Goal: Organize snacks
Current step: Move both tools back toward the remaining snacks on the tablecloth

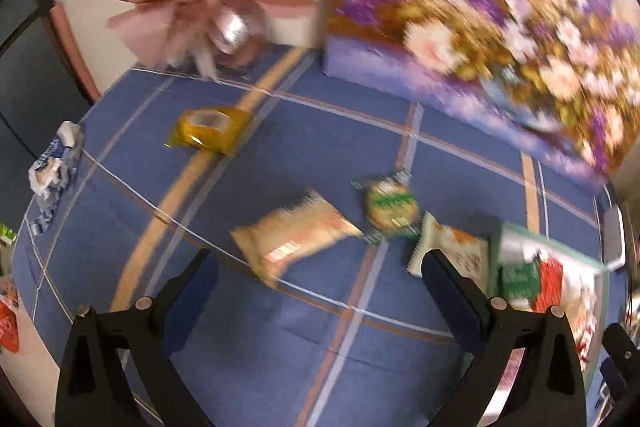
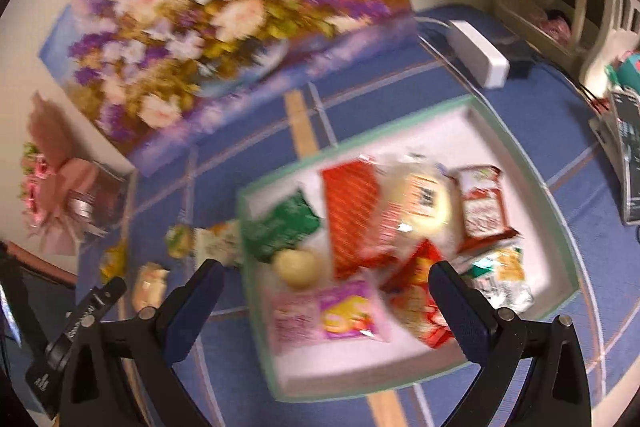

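My left gripper [image 1: 320, 267] hangs wide apart, empty; the tan snack packet [image 1: 292, 239] lies just ahead between its fingers, long axis slanting up-right; my right gripper [image 2: 326, 287] — also apart — hovers over the tray [image 2: 520, 151].

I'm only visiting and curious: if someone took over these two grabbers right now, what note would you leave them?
Left gripper: open, empty.
Right gripper: open, empty, above the tray.
Done: many snack packets lie in the tray, among them a red packet and a green one.
Left: loose on the blue cloth are a yellow packet, a beige packet, a round green packet and a white one.
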{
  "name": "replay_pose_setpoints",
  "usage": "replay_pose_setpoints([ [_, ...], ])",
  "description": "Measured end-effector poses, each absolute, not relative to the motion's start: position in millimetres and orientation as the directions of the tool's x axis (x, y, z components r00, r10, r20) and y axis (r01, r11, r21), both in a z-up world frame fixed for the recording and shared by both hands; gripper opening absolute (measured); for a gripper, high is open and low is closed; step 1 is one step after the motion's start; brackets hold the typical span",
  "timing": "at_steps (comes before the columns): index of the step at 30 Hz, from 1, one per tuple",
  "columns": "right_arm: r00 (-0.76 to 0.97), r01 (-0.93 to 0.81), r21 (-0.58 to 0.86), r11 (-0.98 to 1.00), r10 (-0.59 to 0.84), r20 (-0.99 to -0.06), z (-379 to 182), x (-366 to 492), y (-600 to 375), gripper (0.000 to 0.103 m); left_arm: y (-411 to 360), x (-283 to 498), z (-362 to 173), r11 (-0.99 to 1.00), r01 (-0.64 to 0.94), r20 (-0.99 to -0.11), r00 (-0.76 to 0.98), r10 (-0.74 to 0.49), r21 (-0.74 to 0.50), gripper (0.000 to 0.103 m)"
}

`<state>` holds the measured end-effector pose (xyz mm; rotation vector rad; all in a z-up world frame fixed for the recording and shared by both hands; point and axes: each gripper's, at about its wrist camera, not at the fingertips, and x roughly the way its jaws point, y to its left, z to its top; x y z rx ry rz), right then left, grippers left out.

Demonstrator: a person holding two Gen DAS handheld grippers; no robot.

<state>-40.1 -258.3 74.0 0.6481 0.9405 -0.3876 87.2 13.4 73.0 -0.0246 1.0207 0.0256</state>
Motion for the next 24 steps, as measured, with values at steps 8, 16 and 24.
replay_pose_setpoints([
  [8,0.571,0.498,0.335,0.800,-0.011,-0.821,71.8,-15.4,-216.6,0.103,71.5,96.7,84.6,0.992,-0.116,-0.795,0.606,0.037,-0.043,0.101],
  [16,0.530,0.417,0.285,0.863,0.024,-0.848,57.4,10.4,-176.5,0.103,105.3,107.2,75.3,0.983,-0.150,-0.818,0.575,-0.001,-0.107,0.101],
  [24,0.487,0.386,0.269,0.883,0.052,-0.872,38.8,31.1,-152.5,0.103,114.6,120.1,53.1,0.981,-0.120,-0.868,0.491,-0.073,-0.151,0.101],
])
